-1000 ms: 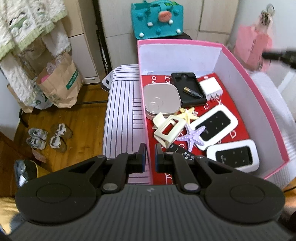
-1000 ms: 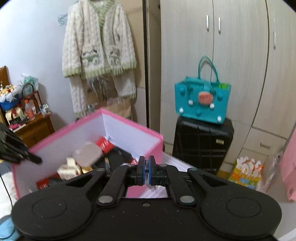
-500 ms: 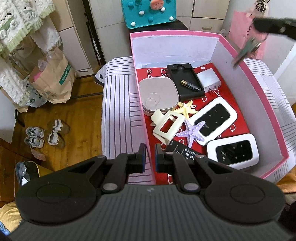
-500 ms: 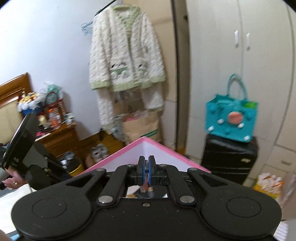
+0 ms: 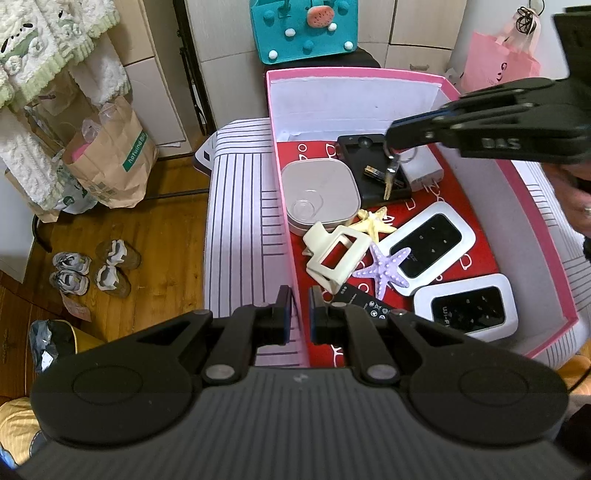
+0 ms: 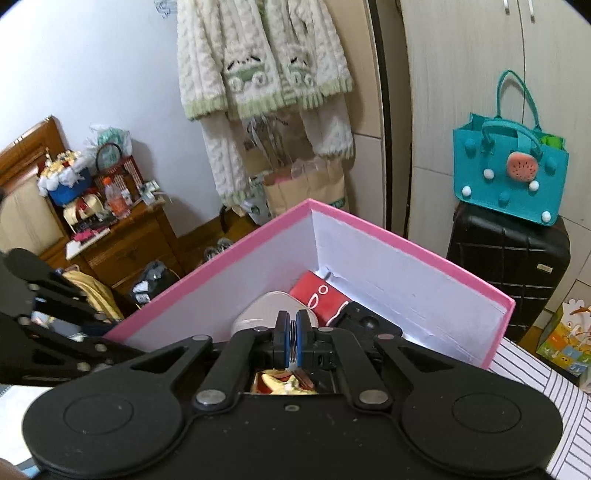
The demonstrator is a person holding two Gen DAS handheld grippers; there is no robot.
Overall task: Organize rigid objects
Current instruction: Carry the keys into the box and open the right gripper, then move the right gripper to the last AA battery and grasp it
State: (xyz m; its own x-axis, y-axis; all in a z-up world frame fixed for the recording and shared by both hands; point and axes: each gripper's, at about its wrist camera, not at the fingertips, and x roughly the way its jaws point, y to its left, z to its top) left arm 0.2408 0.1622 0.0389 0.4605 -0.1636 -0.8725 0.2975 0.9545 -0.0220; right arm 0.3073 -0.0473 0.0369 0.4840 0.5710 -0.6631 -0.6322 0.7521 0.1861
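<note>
A pink box with a red floor holds a grey square case, a black phone case, a white charger, a cream hair claw, a purple starfish, two white routers and a black remote. My right gripper reaches in from the right, shut on a key ring; a key hangs over the black case. In the right wrist view its pads clamp the metal ring. My left gripper hovers over the box's left wall, slightly parted and empty.
The box rests on a striped white surface. A teal bag on a black suitcase stands behind. Paper bags and shoes lie on the wooden floor at left. A pink bag hangs at the right.
My right gripper has come down from above the box's right wall into the box, carrying the key over the black case. The left gripper has stayed in place.
</note>
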